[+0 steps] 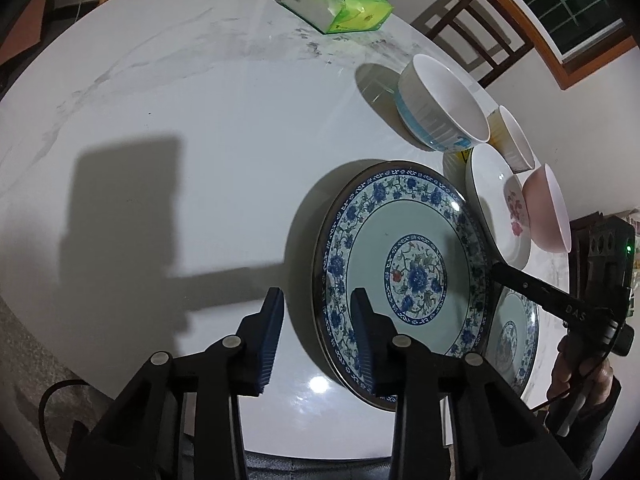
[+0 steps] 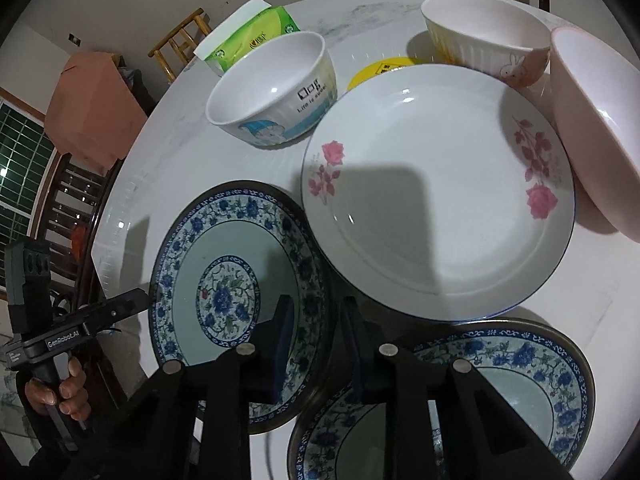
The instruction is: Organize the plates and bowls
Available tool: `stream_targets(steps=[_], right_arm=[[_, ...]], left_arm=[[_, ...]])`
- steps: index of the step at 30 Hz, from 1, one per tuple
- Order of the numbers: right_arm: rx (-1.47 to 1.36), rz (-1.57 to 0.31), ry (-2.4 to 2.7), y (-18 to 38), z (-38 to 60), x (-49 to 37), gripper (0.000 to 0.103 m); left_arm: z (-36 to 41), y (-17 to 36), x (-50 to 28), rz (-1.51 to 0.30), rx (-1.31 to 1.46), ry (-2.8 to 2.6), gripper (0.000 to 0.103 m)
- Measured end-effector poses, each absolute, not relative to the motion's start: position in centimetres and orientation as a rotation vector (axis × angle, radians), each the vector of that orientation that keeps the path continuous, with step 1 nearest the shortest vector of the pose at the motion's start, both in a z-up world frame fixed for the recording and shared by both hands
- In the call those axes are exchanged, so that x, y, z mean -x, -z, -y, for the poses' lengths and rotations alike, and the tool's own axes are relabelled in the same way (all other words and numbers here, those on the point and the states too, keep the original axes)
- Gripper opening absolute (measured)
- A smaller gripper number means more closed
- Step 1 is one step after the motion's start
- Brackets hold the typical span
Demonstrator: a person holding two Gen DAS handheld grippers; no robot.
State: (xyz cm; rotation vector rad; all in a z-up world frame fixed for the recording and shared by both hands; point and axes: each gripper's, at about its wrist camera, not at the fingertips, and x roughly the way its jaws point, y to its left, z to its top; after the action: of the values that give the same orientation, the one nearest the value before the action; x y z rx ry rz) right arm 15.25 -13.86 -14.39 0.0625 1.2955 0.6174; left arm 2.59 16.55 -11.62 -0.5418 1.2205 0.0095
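Both tools work one dish. Blue-and-white floral plate with a dark rim (image 1: pixel 404 256), near left of the round white marble-look surface (image 1: pixel 200 120), is tilted, its right edge lapping over a second plate of the same pattern (image 2: pixel 500 392). Left tool (image 1: pixel 318 340) straddles the plate's left rim: one blue pad (image 1: pixel 364 340) over the patterned border, the other outside the rim, jaws part-spread with a clear gap, not pinching yet. Right tool (image 2: pixel 318 344) straddles the opposite rim, gap narrow; whether its pads press the rim I cannot tell, shadow hides the contact. A person's hand (image 2: pixel 56 392) grips the left tool's handle. Behind these, just beside them: white shallow plate with pink rose print (image 2: pixel 440 200), touching or nearly touching the tilted plate's far edge. Far of that, white bowl with a blue cartoon print (image 2: pixel 272 96), white ribbed bowl with a rabbit print (image 2: pixel 484 36), plain pink bowl (image 2: pixel 592 132) at the right. Green tissue pack (image 1: pixel 340 4) sits far, well apart. Judgement: the step in hand is a two-sided grasp of the tilted blue plate, likely to stack it on its twin; sorting has barely begun, bowls unstacked. Next move calls for both tools to close firmly on the rim, then lift evenly so the plate neither slips nor scrapes.
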Motion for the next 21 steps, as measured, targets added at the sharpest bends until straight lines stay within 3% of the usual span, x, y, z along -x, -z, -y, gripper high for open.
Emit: stream_targets(steps=[5,12,21], right_arm=[[-0.072,-1.301,-0.634,15.0,13.9,-15.7,0.02],[-0.076,-1.307,-0.638,15.4,13.8,-16.2,0.015],[-0.063,-1.295,-0.627,15.5,14.0,-15.5,0.014]], left_arm=[[-16.6,12.2,-2.9,-1.224,0.553,0.001,0.018],[-16.2,12.9,-3.1,-1.237,0.554,0.023,0.012],[-15.9,13.1,-3.3,-1.235,0.519,0.022,0.012]])
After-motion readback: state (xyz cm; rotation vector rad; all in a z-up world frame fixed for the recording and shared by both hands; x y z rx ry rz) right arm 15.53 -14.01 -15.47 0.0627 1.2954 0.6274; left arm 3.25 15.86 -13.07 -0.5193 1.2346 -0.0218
